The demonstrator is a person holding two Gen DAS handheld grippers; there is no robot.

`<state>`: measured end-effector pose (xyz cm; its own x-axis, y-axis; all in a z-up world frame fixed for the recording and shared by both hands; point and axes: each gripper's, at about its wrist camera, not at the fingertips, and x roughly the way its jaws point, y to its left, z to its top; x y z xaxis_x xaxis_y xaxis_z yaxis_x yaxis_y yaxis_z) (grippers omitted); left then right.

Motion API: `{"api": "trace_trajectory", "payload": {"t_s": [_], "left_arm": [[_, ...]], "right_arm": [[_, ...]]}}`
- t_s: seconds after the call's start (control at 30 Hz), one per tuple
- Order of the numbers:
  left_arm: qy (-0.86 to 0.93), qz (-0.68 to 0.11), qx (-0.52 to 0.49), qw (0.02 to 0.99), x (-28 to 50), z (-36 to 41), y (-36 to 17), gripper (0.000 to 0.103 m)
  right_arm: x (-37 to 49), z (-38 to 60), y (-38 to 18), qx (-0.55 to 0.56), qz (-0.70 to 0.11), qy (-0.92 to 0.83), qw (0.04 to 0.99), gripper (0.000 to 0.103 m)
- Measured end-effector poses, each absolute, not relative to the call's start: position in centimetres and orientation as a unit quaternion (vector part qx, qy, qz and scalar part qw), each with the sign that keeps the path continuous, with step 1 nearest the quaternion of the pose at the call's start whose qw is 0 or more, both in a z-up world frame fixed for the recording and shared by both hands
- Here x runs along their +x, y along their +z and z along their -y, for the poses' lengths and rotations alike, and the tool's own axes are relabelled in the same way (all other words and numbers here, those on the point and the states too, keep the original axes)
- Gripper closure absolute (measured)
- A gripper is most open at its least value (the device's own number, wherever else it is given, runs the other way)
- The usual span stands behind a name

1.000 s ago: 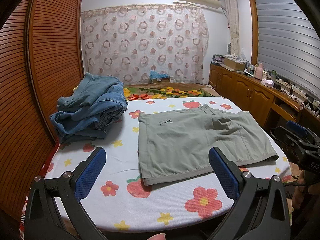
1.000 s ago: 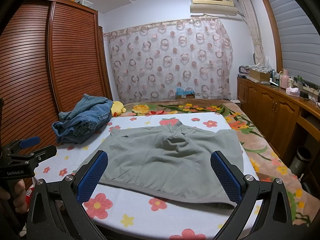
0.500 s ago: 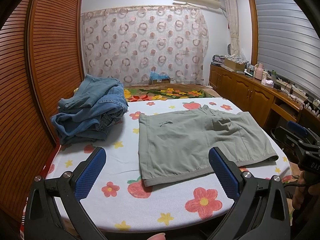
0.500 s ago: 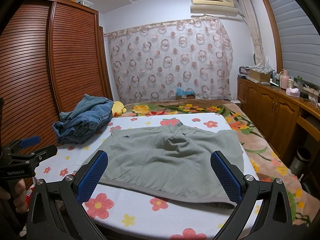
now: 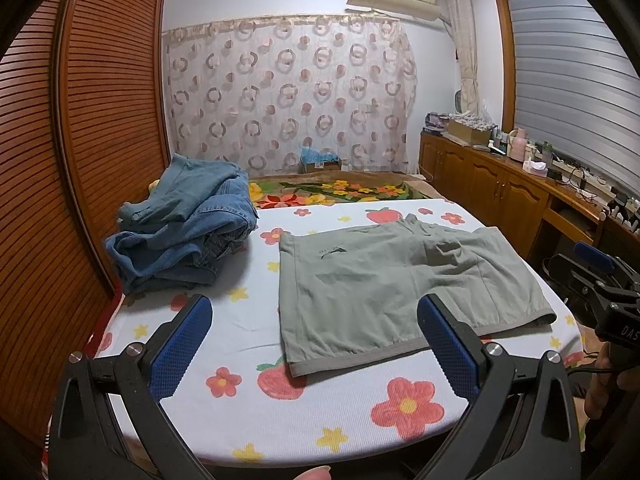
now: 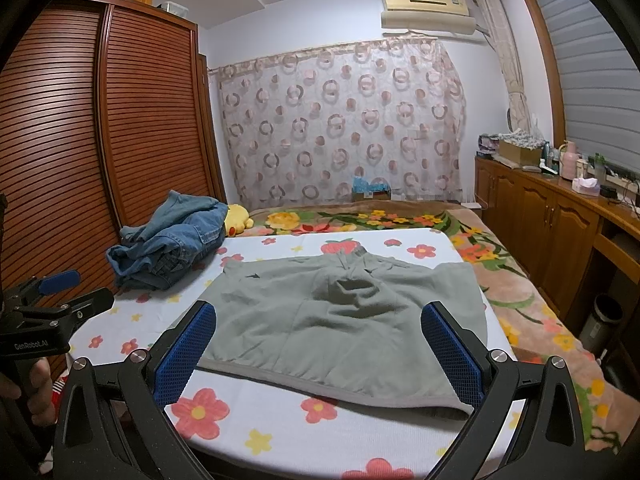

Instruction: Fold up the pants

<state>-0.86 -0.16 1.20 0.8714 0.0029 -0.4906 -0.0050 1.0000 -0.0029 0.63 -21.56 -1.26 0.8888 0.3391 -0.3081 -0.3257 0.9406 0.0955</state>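
Grey-green pants (image 5: 392, 284) lie flat on the flowered white sheet (image 5: 256, 392) of the bed, waistband toward me; they also show in the right wrist view (image 6: 344, 316). My left gripper (image 5: 314, 332) is open and empty, held above the bed's near edge, left of the pants' near left corner. My right gripper (image 6: 318, 340) is open and empty, above the near edge, over the waistband. The right gripper also shows at the right edge of the left wrist view (image 5: 600, 276), and the left gripper shows at the left edge of the right wrist view (image 6: 56, 300).
A pile of blue jeans (image 5: 184, 224) lies at the bed's far left, beside the slatted wardrobe (image 5: 80, 160). A yellow plush toy (image 6: 238, 218) sits behind it. Wooden cabinets (image 6: 560, 224) run along the right wall. A flowered blanket (image 6: 380, 218) covers the far end.
The view has risen and drawn in slightly toward the bed. Both grippers stay open; the pants have not moved.
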Motion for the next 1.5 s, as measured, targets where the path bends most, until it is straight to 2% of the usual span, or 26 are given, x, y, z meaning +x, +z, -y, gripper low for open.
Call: {"api": "trace_trajectory", "payload": {"t_s": [0.77,1.23,1.5], "left_arm": [[0.002,-0.25,0.0,0.968,-0.9,0.1,1.4,0.0],[0.016,-0.243,0.0,0.97,-0.5,-0.1,3.4,0.0],[0.012,-0.266,0.011,0.964,0.9,-0.6,2.8,0.0]], "right_arm": [[0.6,21.6,-1.2,0.02,-0.161,0.171,0.972,0.0],[0.6,21.8,-1.3,0.019,-0.165,0.167,0.972,0.0],[1.3,22.4,-1.7,0.017,-0.173,0.153,0.973,0.0]]}}
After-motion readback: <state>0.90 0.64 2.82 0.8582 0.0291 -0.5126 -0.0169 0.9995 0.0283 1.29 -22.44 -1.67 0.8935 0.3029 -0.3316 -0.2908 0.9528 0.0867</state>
